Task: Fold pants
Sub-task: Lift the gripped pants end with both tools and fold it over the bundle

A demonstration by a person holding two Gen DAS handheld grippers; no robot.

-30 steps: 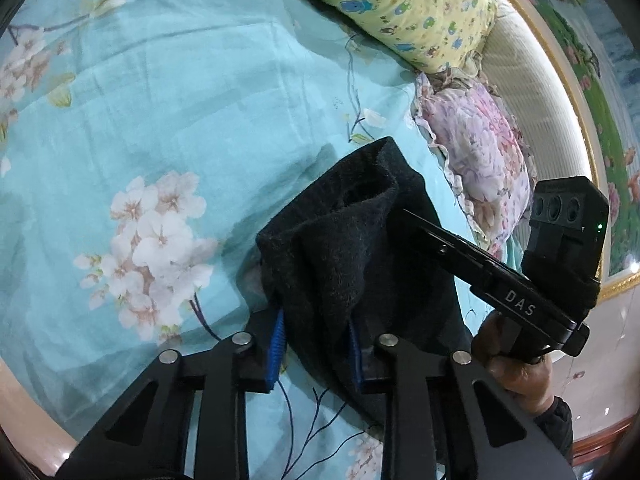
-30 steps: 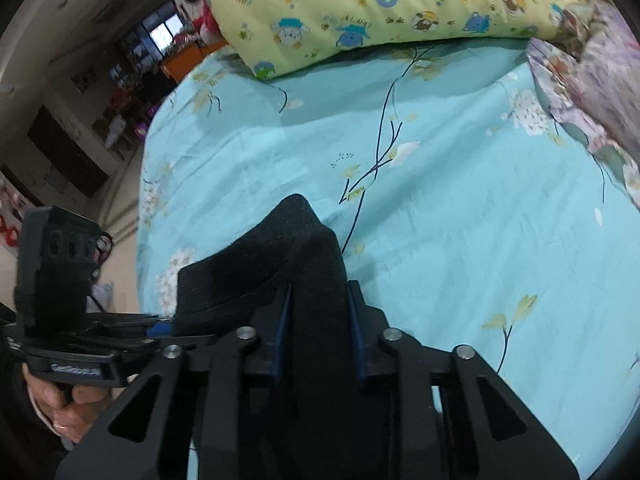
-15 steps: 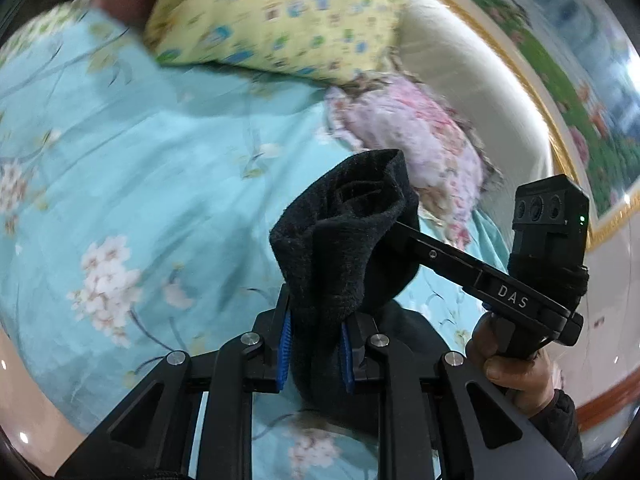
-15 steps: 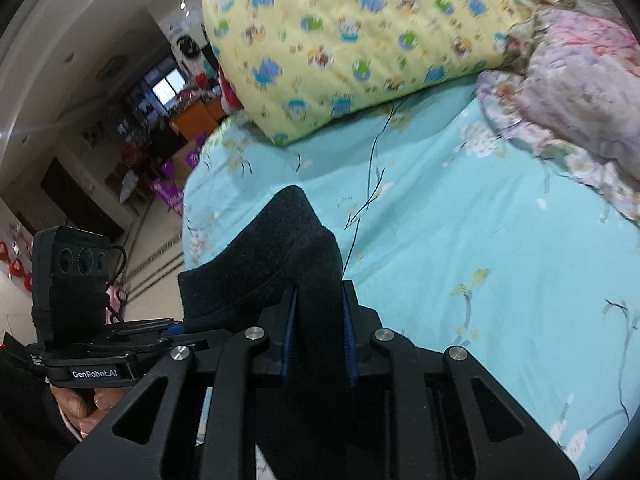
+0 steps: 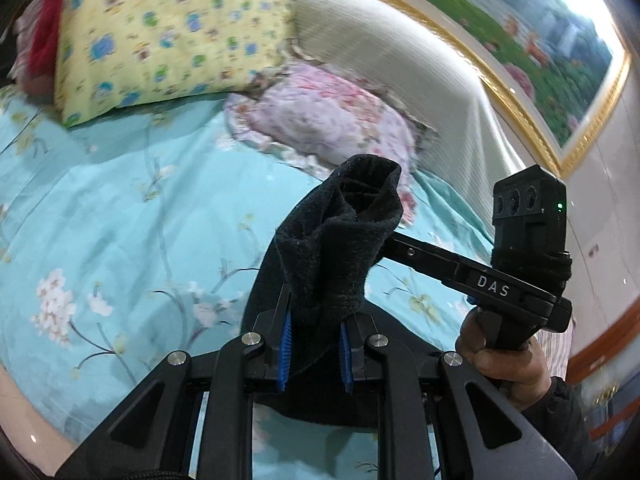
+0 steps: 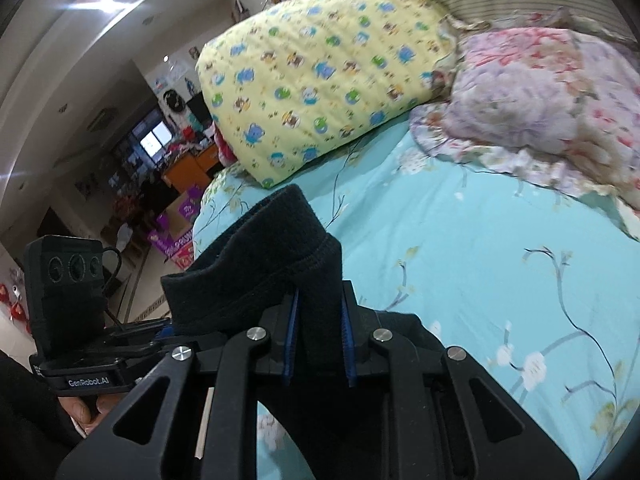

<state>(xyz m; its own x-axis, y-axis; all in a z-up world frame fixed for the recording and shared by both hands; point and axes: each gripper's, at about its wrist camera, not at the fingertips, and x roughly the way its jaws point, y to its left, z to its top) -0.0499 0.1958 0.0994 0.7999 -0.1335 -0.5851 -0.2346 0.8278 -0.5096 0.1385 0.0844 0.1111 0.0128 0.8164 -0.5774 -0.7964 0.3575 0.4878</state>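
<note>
The black pants [image 5: 332,252] hang lifted above the turquoise flowered bed sheet [image 5: 120,208]. My left gripper [image 5: 314,344] is shut on one bunched edge of them. My right gripper [image 6: 318,344] is shut on another edge of the pants [image 6: 272,256]. The right gripper also shows in the left wrist view [image 5: 400,246], reaching into the cloth from the right. The left gripper's body shows in the right wrist view at lower left; its fingers are hidden behind the cloth. The rest of the pants hangs below, out of sight.
A yellow cartoon-print pillow [image 5: 160,36] and a pink flowered pillow [image 5: 320,124] lie at the head of the bed by a cream headboard [image 5: 400,64]. The sheet also shows in the right wrist view [image 6: 480,248]. A cluttered room lies beyond the bed's left edge [image 6: 160,184].
Both grippers have risen and tilted up with the pants; the cloth has come off the sheet, and the pillows and headboard have come into view.
</note>
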